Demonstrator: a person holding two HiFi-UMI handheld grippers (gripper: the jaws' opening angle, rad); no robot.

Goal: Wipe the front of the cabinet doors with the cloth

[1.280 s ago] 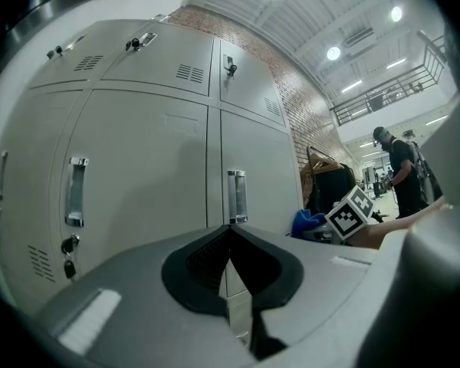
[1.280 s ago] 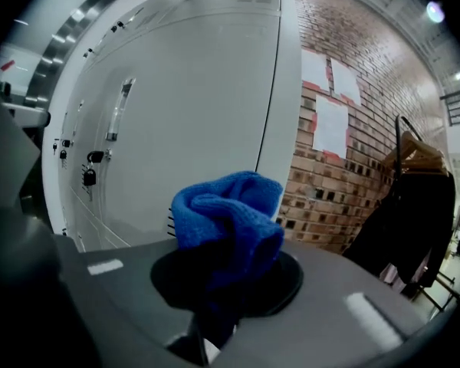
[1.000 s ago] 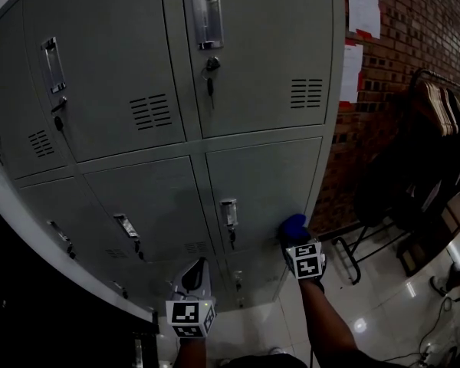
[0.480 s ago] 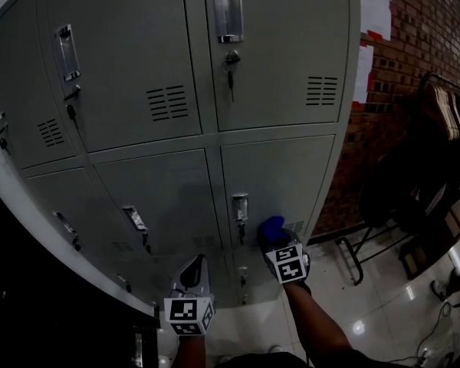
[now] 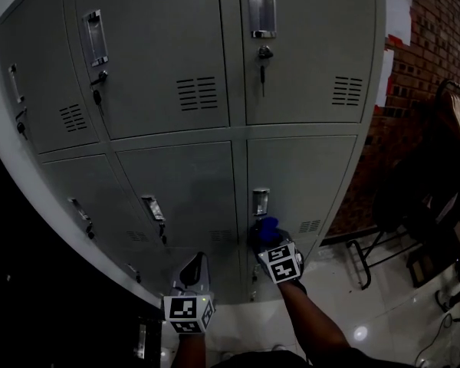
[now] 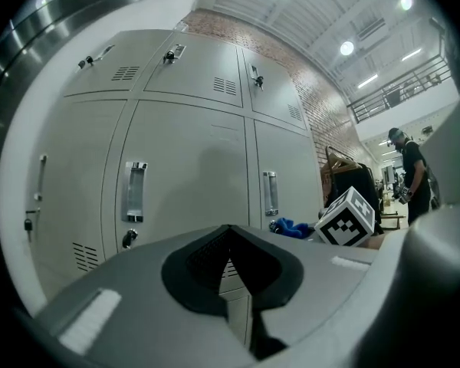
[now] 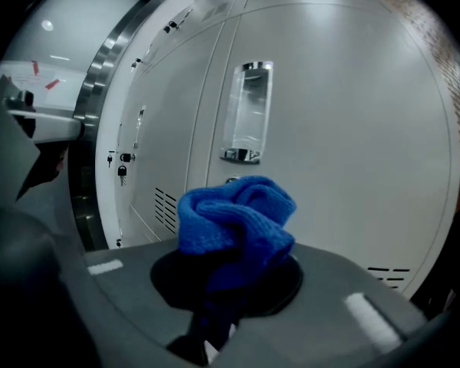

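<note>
A grey cabinet of locker doors fills the head view. My right gripper is shut on a bunched blue cloth, held at the lower right door just under its metal handle. In the right gripper view the blue cloth bulges out of the right gripper in front of the handle. Whether the cloth touches the door I cannot tell. My left gripper hangs lower left, shut and empty, and the left gripper faces the lower doors.
A brick wall with paper sheets stands right of the cabinet. A dark rack with hanging things stands on the glossy floor at the right. A person stands far off in the left gripper view.
My right gripper has carried the cloth leftward across the lower right door, from near its right edge to just under the handle. The left gripper has stayed where it was.
</note>
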